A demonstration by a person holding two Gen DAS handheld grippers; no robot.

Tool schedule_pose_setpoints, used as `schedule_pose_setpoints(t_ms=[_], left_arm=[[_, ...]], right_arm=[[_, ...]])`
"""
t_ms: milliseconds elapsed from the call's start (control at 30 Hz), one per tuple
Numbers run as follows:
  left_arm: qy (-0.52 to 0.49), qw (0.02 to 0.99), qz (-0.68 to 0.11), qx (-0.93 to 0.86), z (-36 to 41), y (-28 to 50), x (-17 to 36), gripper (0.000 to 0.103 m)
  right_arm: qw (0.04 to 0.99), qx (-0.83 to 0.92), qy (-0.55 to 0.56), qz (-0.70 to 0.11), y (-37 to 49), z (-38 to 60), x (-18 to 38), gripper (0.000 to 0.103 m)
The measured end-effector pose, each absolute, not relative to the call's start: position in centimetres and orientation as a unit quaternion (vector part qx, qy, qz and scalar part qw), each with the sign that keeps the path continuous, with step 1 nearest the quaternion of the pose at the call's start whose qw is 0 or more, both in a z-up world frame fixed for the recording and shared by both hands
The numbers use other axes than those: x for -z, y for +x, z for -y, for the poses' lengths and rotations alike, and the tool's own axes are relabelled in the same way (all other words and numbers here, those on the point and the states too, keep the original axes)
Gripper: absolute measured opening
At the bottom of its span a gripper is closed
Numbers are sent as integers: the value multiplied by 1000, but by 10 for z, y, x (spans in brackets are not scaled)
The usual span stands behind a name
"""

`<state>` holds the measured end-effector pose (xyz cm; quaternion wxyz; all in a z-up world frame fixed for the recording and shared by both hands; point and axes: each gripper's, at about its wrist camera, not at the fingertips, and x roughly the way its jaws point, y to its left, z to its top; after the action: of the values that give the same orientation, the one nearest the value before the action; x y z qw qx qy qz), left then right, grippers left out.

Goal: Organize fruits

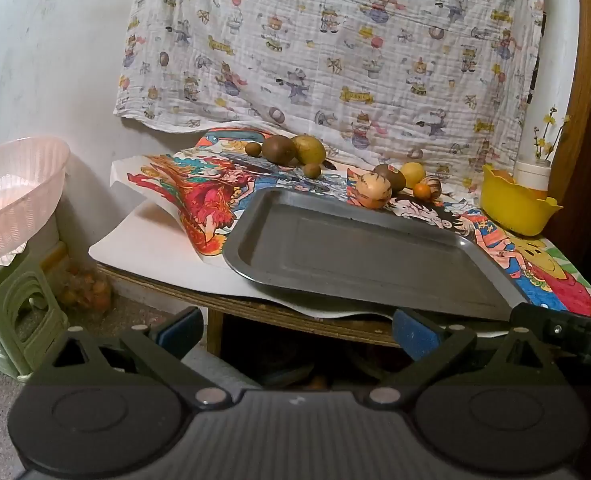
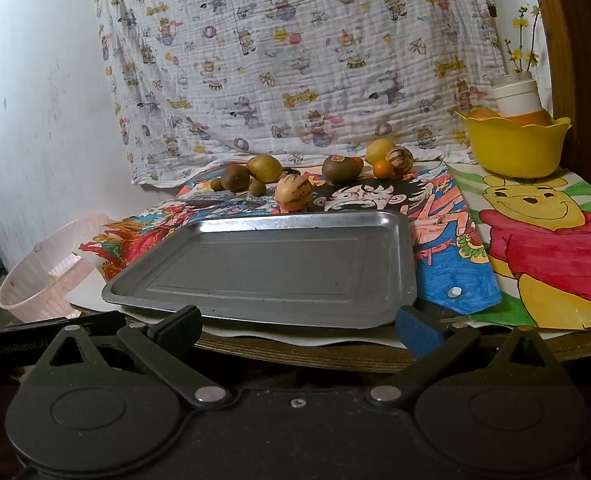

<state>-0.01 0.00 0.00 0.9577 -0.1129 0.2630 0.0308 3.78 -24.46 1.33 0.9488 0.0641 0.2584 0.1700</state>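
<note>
Fruits lie in two loose groups on the counter (image 2: 295, 350), well beyond the fingertips of both grippers and behind the metal tray (image 2: 263, 268). In the group ahead of the left fingers: a large kiwi (image 1: 279, 149), a green-yellow fruit (image 1: 309, 149) touching it, and two small brown fruits (image 1: 312, 170). In the other group: a striped pale melon (image 2: 294, 193) nearest the tray's far rim, a stickered kiwi (image 2: 340, 168), a lemon (image 2: 380, 151), a small orange (image 2: 383, 168) and a second striped fruit (image 2: 400, 157). The tray, empty, sits just ahead of the fingers in both views, over coloured drawings (image 2: 543, 240). The left gripper (image 1: 295, 330) and right gripper (image 2: 297, 326) each hold their fingers wide apart with nothing between them, short of the counter's near edge. A yellow bowl (image 2: 515, 144) stands far right of the fingers; a pink basket (image 1: 15, 196) sits off the counter, left.
</note>
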Motion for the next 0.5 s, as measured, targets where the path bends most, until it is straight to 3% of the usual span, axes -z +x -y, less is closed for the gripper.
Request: schedule_pose_setpoints(t_ms=[500], left_arm=[[-114,957,-264,-31,1,-1,0,103]], right_arm=[[948,-170,66,-260,39,245,-13,103]])
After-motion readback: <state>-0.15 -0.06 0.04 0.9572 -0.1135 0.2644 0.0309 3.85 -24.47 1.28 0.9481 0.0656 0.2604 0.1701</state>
